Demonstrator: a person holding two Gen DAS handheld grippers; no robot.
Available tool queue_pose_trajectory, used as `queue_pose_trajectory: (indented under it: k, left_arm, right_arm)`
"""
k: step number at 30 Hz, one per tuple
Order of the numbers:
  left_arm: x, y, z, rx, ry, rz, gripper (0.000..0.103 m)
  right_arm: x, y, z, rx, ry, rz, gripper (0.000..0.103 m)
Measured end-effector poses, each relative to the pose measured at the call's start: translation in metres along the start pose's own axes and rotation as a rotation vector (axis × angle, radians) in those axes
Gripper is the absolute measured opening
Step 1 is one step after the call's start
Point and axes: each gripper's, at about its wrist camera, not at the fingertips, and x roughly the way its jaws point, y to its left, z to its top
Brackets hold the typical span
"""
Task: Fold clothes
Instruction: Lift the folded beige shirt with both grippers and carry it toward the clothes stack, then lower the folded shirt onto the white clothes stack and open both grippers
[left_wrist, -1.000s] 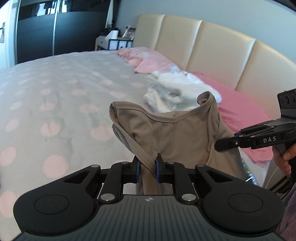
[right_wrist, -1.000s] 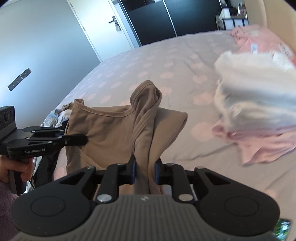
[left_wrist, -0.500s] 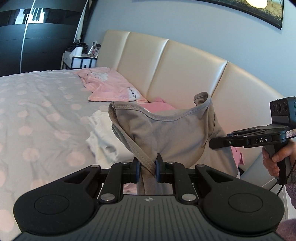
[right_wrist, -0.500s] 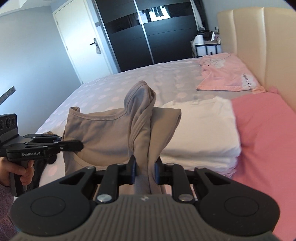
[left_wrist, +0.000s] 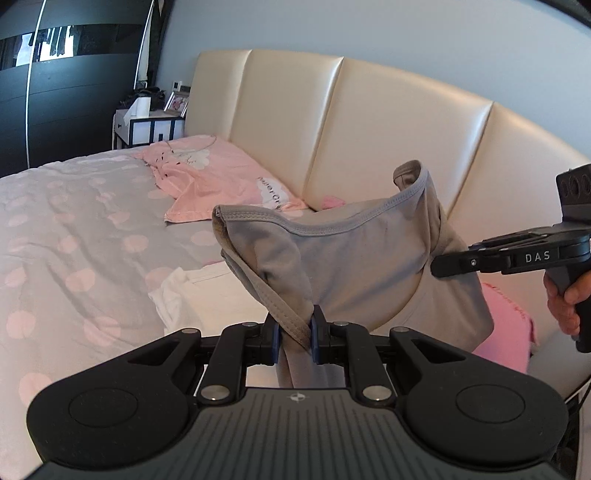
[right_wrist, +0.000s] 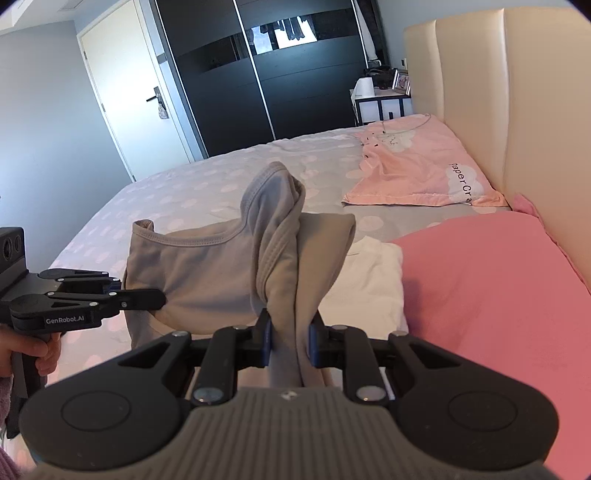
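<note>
A beige tank top (left_wrist: 354, 258) (right_wrist: 207, 273) hangs stretched in the air between both grippers, above the bed near the headboard. My left gripper (left_wrist: 293, 334) is shut on one shoulder strap of it. My right gripper (right_wrist: 290, 338) is shut on the other strap with bunched cloth between its blue pads. In the left wrist view the right gripper (left_wrist: 439, 264) reaches in from the right, held by a hand (left_wrist: 565, 295). In the right wrist view the left gripper (right_wrist: 155, 297) comes in from the left. The garment's lower part is hidden behind the gripper bodies.
Under the top lie a folded white garment (right_wrist: 369, 273) (left_wrist: 207, 291) and a folded pink one (right_wrist: 491, 288). A pink printed pillow (right_wrist: 417, 166) lies by the cream headboard (left_wrist: 332, 122). The dotted grey bedspread (right_wrist: 177, 199), a bedside table (left_wrist: 147, 125), a black wardrobe (right_wrist: 280, 74) and a white door (right_wrist: 129, 96) fill the room.
Both grippers have carried the tank top toward the headboard and swung the views up; the folded white and pink garments now lie right below it. Both grips are unchanged.
</note>
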Motion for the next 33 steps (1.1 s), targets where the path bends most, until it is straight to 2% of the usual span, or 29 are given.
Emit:
queue_pose_trajectory:
  k: [6,10,14,17,19,20,23,25,28,30,33]
  left_arm:
    - [0.043,0.023,0.015,0.02,0.046,0.039,0.013]
    - [0.07,0.037,0.011,0.026,0.073,0.051,0.014]
    - [0.092,0.056,0.002,-0.032,0.079,0.072,0.018]
    - [0.098,0.068,-0.003,-0.073,0.063,0.084,0.027]
    - [0.092,0.071,-0.004,-0.1,0.034,0.111,0.048]
    - [0.087,0.071,-0.004,-0.105,0.007,0.13,0.051]
    - [0.064,0.068,0.001,-0.108,-0.061,0.149,0.052]
    - [0.055,0.063,0.006,-0.112,-0.081,0.152,0.052]
    - [0.042,0.045,0.004,-0.107,-0.125,0.142,0.038]
    - [0.04,0.027,-0.003,-0.076,-0.147,0.14,0.036]
    - [0.048,0.005,-0.015,-0.062,-0.163,0.177,0.032]
  right_arm:
    - [0.055,-0.033,0.011,0.043,0.021,0.024,0.022]
    - [0.092,-0.051,0.008,0.085,0.039,0.017,0.022]
    - [0.122,-0.066,-0.002,0.12,0.032,0.002,0.025]
    - [0.13,-0.078,-0.01,0.176,-0.007,-0.032,0.033]
    - [0.126,-0.084,-0.015,0.209,-0.051,-0.064,0.044]
    - [0.12,-0.085,-0.016,0.211,-0.077,-0.08,0.045]
    - [0.113,-0.078,-0.02,0.206,-0.132,-0.103,0.044]
    - [0.112,-0.07,-0.023,0.198,-0.161,-0.108,0.035]
    - [0.111,-0.058,-0.027,0.187,-0.205,-0.117,0.029]
    - [0.111,-0.05,-0.029,0.179,-0.234,-0.123,0.027]
    - [0.11,-0.038,-0.033,0.167,-0.278,-0.132,0.025]
